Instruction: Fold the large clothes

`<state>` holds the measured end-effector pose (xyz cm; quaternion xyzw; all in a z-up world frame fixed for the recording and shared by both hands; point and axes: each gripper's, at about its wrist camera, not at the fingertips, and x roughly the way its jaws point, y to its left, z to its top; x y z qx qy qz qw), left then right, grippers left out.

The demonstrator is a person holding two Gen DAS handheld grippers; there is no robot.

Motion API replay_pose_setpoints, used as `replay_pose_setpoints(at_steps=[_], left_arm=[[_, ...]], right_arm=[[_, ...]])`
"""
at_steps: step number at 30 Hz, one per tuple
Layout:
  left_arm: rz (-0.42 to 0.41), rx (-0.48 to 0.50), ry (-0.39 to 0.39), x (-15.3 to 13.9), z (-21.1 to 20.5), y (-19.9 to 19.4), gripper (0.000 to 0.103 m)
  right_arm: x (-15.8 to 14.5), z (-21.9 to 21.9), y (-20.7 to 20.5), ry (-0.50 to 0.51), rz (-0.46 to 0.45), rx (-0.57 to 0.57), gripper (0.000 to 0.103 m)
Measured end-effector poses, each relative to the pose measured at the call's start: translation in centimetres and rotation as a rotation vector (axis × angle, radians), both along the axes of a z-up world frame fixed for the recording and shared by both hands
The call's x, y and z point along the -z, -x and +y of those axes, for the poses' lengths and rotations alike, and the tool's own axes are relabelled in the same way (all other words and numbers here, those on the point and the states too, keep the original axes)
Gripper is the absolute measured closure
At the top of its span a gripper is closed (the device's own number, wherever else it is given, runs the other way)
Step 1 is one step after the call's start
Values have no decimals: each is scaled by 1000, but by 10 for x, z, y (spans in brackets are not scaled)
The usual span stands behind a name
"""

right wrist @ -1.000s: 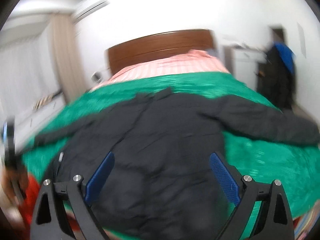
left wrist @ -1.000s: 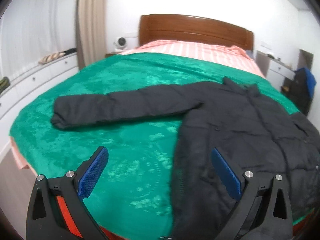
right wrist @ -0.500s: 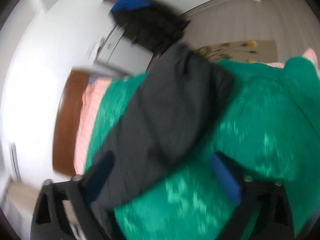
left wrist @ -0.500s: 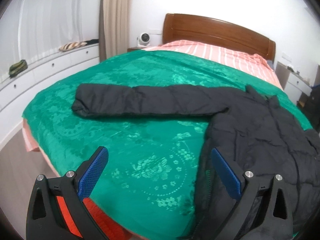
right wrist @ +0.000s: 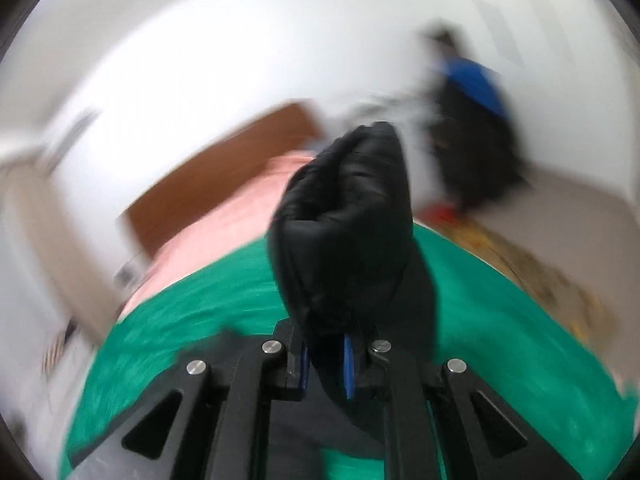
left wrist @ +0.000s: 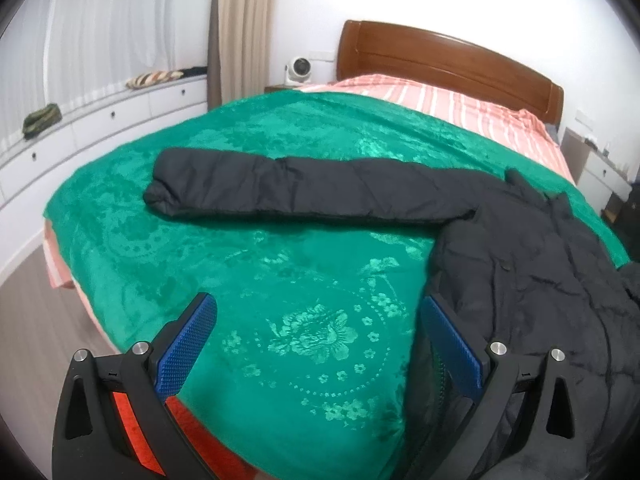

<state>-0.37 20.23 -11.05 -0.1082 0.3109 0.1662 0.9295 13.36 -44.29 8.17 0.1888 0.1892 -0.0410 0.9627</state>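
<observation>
A black puffer jacket (left wrist: 532, 264) lies on a green bedspread (left wrist: 280, 288). Its left sleeve (left wrist: 304, 192) stretches out flat toward the left side of the bed. My left gripper (left wrist: 316, 344) is open and empty, low over the bedspread near the foot of the bed, with the jacket's body by its right finger. My right gripper (right wrist: 326, 360) is shut on the jacket's other sleeve (right wrist: 348, 220), whose cuff end stands up above the bedspread (right wrist: 200, 320). The right wrist view is blurred.
A wooden headboard (left wrist: 448, 64) and a striped pink sheet (left wrist: 440, 100) are at the far end. White drawers (left wrist: 80, 128) line the left wall. A small white fan (left wrist: 298, 68) stands beside the bed. Dark clothes (right wrist: 472, 132) hang by the far wall.
My right gripper swung over to the jacket's right sleeve, shut on it and lifted its end. My left gripper shifted left along the bed and stayed open.
</observation>
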Motion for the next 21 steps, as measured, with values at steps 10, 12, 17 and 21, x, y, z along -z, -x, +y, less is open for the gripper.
replay_pose_setpoints(at_steps=[10, 12, 17, 21], left_arm=[[17, -10, 4, 10, 14, 9, 1], [20, -18, 8, 11, 17, 8, 1], [53, -27, 52, 19, 24, 3, 1], [57, -25, 65, 20, 23, -1, 1]], right_arm=[[79, 294, -139, -11, 209, -459, 2], [120, 338, -127, -21, 267, -532, 2], [172, 375, -44, 79, 299, -703, 2], [184, 365, 34, 245, 221, -755, 2]])
